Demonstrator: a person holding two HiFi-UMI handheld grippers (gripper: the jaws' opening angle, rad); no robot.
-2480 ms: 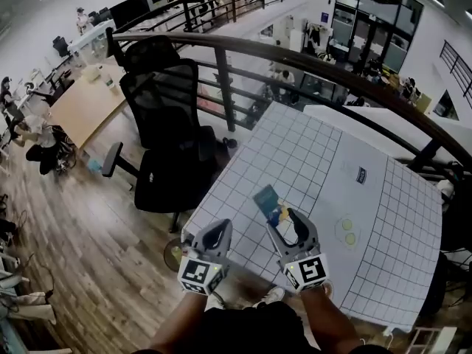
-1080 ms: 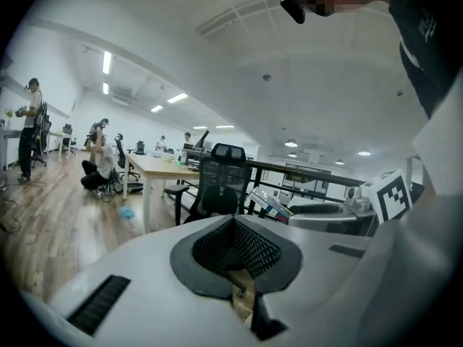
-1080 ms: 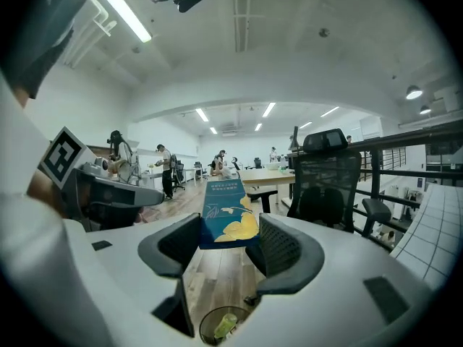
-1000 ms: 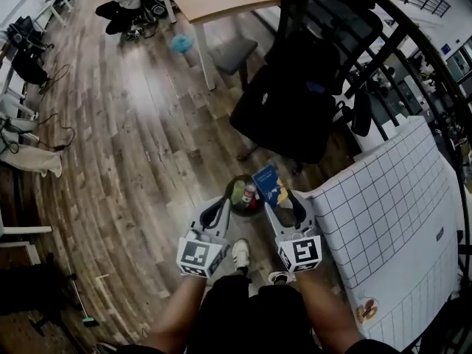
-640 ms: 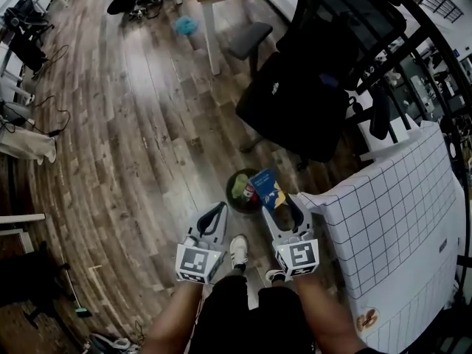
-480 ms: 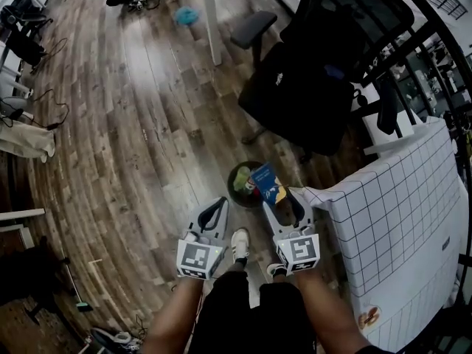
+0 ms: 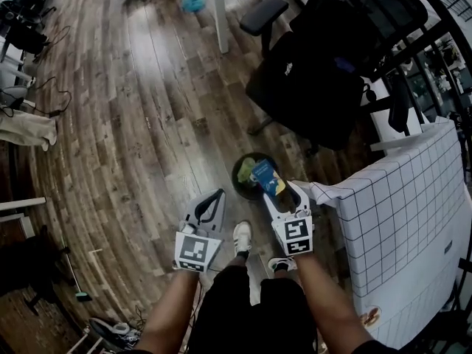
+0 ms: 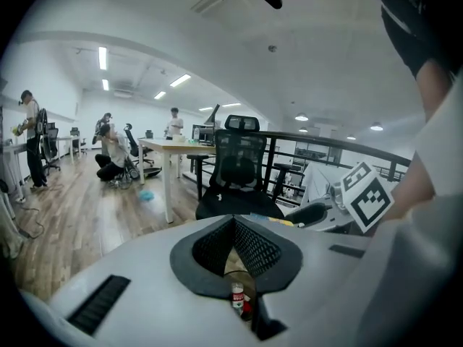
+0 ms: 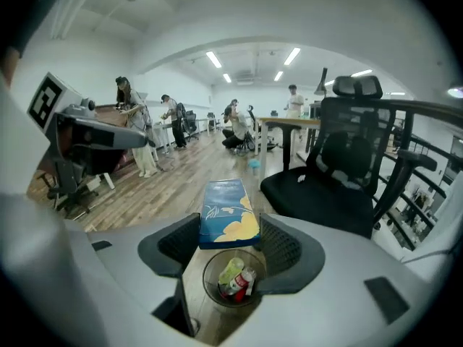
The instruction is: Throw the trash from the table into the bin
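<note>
A blue box with a yellow pattern (image 7: pixel 267 179) sits between the pads of my right gripper (image 7: pixel 278 192), which is shut on it. In the right gripper view the box (image 9: pixel 228 212) hangs just above the round black bin (image 9: pixel 207 275) on the wooden floor. The bin (image 7: pixel 237 186) holds a green bottle (image 9: pixel 230 271) and a red can (image 9: pixel 243 282). My left gripper (image 7: pixel 214 200) is shut and empty, to the left of the bin. Through the left gripper (image 8: pixel 233 226) a red-labelled bottle (image 8: pixel 237 297) shows below.
A table under a white gridded cloth (image 7: pixel 413 220) stands to the right, its corner close to the right gripper. A black office chair (image 7: pixel 324 87) is just beyond the bin. The person's shoes (image 7: pixel 241 236) are right behind it. People work at desks far across the room (image 9: pixel 137 132).
The view has swung from the table to the floor. Both grippers have come down toward the bin, and the right one still carries the blue box, now over the bin's rim.
</note>
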